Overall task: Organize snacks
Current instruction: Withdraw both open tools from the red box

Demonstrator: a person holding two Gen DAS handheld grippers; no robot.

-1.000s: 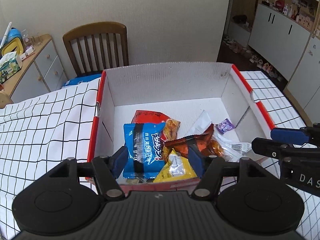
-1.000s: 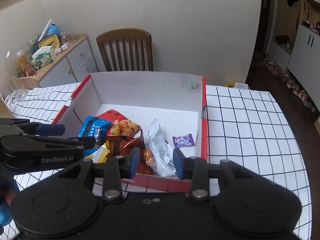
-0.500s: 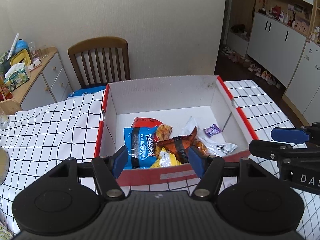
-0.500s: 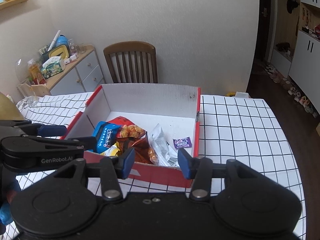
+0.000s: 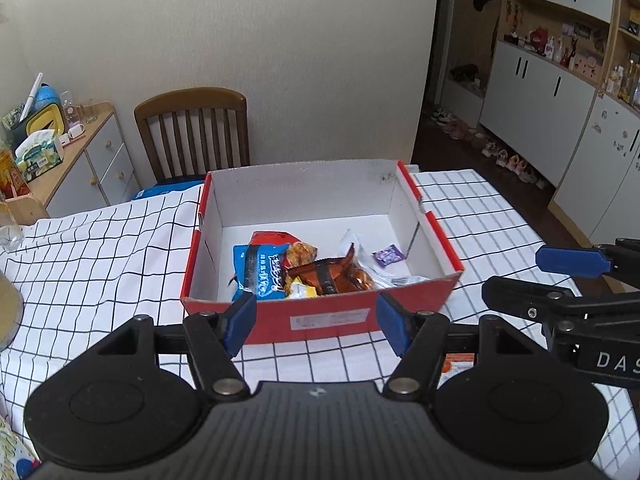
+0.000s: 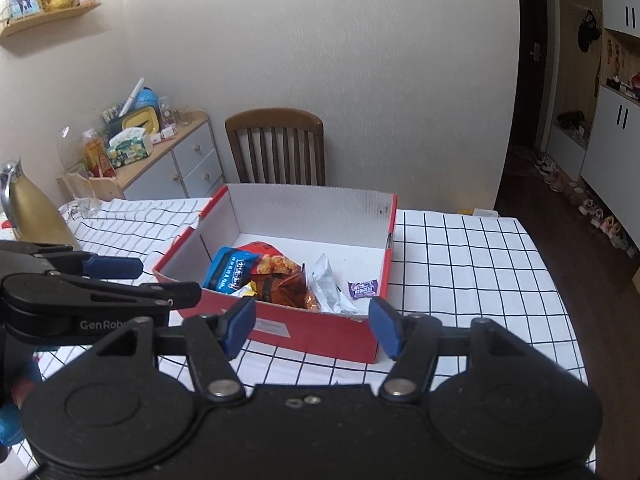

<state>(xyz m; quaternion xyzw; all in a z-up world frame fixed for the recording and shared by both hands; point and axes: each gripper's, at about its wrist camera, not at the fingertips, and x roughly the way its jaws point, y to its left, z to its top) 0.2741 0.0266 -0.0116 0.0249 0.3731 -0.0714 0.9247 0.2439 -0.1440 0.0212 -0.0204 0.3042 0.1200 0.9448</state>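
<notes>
A red cardboard box (image 5: pixel 320 322) with a white inside stands on the checked tablecloth; it also shows in the right wrist view (image 6: pixel 320 334). Inside lie a blue snack bag (image 5: pixel 258 270), an orange-brown bag (image 5: pixel 328 276), a clear wrapper (image 6: pixel 328 284) and a small purple candy (image 5: pixel 387 255), which also shows in the right wrist view (image 6: pixel 362 289). My left gripper (image 5: pixel 316 322) is open and empty, just in front of the box. My right gripper (image 6: pixel 312 324) is open and empty, also in front of the box.
A wooden chair (image 5: pixel 192 132) stands behind the table. A sideboard (image 6: pixel 176 160) with clutter is at the left. A gold flask (image 6: pixel 32 208) stands on the table's left side. An orange wrapper (image 5: pixel 460 362) lies on the cloth by my left gripper.
Both grippers have pulled back and up from over the box toward the table's front. The right gripper's jaws have opened wider. The snacks in the box have not moved.
</notes>
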